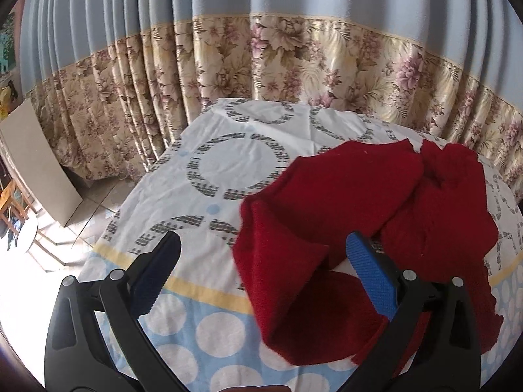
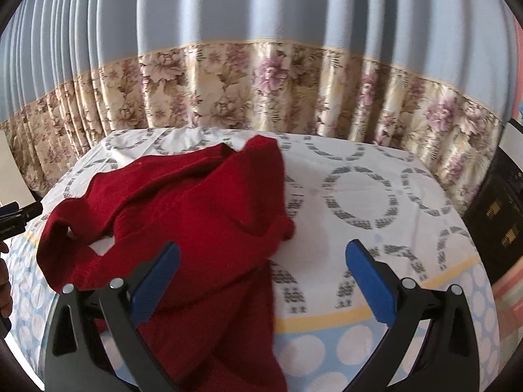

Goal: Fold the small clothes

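Red knit garment fills the near ground, lying crumpled and half-doubled on the patterned sheet that covers the table, with the flowered curtain hanging behind. By my reading I am at the very start of the fold — the cloth is not yet spread flat, so the next move calls for catching two edges and drawing them apart. My left gripper stands wide open over the garment's near fold, gripping nothing. My right gripper is just as wide — empty, its left finger over the cloth.
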Available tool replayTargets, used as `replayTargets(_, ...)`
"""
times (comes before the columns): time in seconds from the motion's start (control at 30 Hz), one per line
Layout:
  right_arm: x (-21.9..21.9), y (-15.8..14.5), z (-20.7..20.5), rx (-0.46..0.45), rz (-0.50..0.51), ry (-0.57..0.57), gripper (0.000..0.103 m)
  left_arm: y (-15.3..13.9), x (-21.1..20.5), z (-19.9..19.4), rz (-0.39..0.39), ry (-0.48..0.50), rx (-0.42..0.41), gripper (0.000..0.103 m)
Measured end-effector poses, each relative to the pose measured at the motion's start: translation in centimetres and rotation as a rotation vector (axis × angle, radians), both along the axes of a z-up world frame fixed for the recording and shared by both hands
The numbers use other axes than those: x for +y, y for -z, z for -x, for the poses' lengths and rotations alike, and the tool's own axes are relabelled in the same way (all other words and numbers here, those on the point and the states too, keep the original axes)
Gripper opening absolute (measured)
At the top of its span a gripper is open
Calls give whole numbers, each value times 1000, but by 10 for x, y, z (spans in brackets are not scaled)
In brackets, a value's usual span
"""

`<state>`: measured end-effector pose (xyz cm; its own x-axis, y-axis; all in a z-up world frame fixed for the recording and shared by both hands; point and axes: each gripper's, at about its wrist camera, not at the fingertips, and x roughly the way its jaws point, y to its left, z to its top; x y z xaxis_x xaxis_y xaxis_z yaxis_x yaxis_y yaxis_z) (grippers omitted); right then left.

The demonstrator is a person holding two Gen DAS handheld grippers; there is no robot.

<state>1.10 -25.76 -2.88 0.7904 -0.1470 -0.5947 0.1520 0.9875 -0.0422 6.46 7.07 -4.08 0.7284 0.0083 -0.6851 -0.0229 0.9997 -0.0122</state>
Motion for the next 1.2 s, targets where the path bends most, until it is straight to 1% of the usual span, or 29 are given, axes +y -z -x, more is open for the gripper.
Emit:
replayTargets(0.2, 2, 6, -17, 21, 9, -28, 101, 1, 4, -7, 13, -27, 8, 100)
replayTargets(0.33, -7, 14, -34, 48, -16, -29, 101, 0, -5, -16, 29, -10, 13, 100)
replayTargets(0.53, -10, 28, -62, 78, -13, -51, 101, -6, -30, -31, -17, 6, -1, 100)
replayTargets(0.77, -10, 43, -98, 98, -35, -72, 101, -5, -55, -46, -30, 20, 18, 100)
replayTargets(0.8, -13, 48, -106, 118, -52, -75, 97, -5, -59, -47, -31, 23, 21, 100)
replayTargets(0.83, -15, 52, -111, 133, -62, -86, 75, -5, -63, -48, -34, 26, 24, 100)
replayTargets(0.87, -16, 55, -115, 149, -62, -89, 44, -4, -67, -49, -39, 30, 28, 100)
replayTargets(0.9, -19, 58, -119, 166, -65, -88, 32, -4, -72, -51, -42, 36, 31, 100)
replayTargets(0.93, -24, 58, -120, 167, -102, -110, 19, -5, -75, -52, -44, 42, 32, 100)
replayTargets(0.97, -28, 56, -119, 162, -109, -116, 13, -5, -79, -54, -50, 46, 32, 100)
replayTargets(1.0, -30, 53, -118, 153, -96, -121, 10, -5, -82, -55, -56, 49, 32, 100)
replayTargets(1.1, -47, 42, -113, 120, -73, -94, 9, -6, -94, -61, -71, 61, 33, 100)
replayTargets(1.2, -86, 24, -110, 75, -45, -18, 9, -6, -108, -69, -78, 91, 40, 100)
